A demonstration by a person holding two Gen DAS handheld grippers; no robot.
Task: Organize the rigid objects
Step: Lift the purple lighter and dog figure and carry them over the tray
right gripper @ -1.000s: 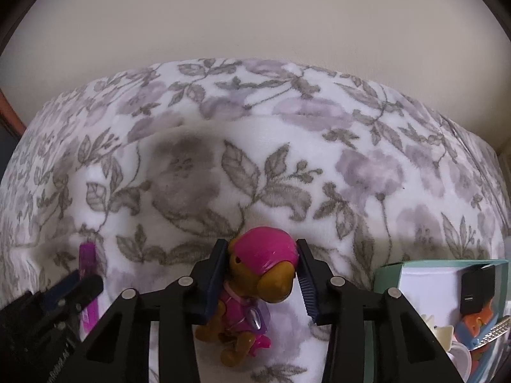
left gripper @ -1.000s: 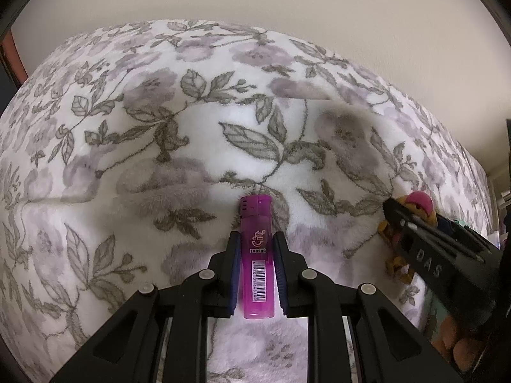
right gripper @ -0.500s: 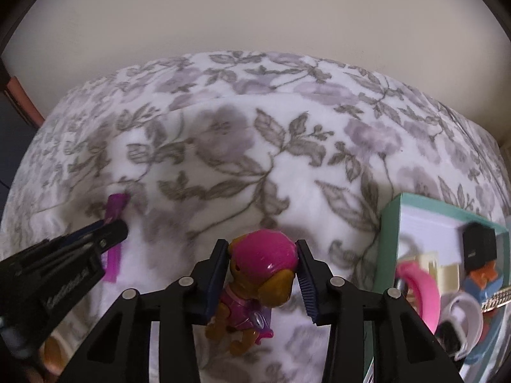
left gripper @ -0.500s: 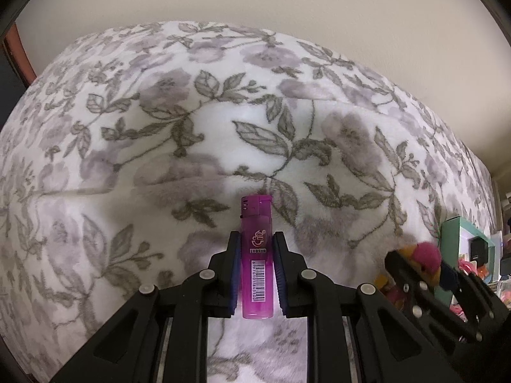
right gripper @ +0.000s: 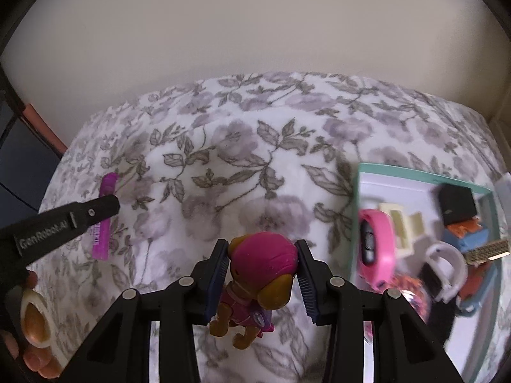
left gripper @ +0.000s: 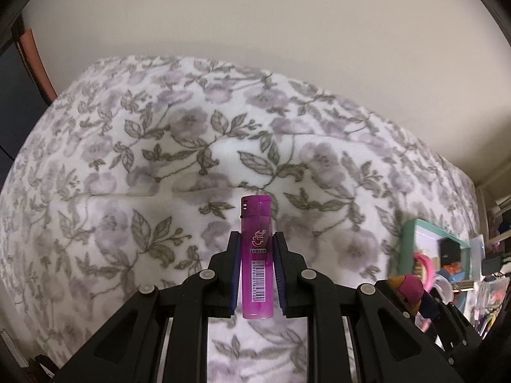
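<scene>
My left gripper (left gripper: 256,239) is shut on a translucent purple lighter (left gripper: 257,255) and holds it upright above the floral blanket (left gripper: 159,159). The lighter (right gripper: 104,220) and the left gripper (right gripper: 95,210) also show at the left of the right wrist view. My right gripper (right gripper: 262,249) is shut on a toy dog figure with a pink helmet (right gripper: 258,274), held above the blanket, left of a teal-rimmed box (right gripper: 359,191). The figure (left gripper: 410,293) shows at the lower right of the left wrist view, near the box (left gripper: 405,242).
The box holds a pink band (right gripper: 375,249), a black block (right gripper: 456,204), a white ring (right gripper: 447,268), cream pieces (right gripper: 402,226) and orange and blue items (right gripper: 469,233). A plain wall (left gripper: 255,32) rises behind the bed. Clutter (left gripper: 491,255) lies at the far right.
Both grippers have risen and drawn back from the blanket with their objects. The right gripper has moved toward the box, which now shows much more fully.
</scene>
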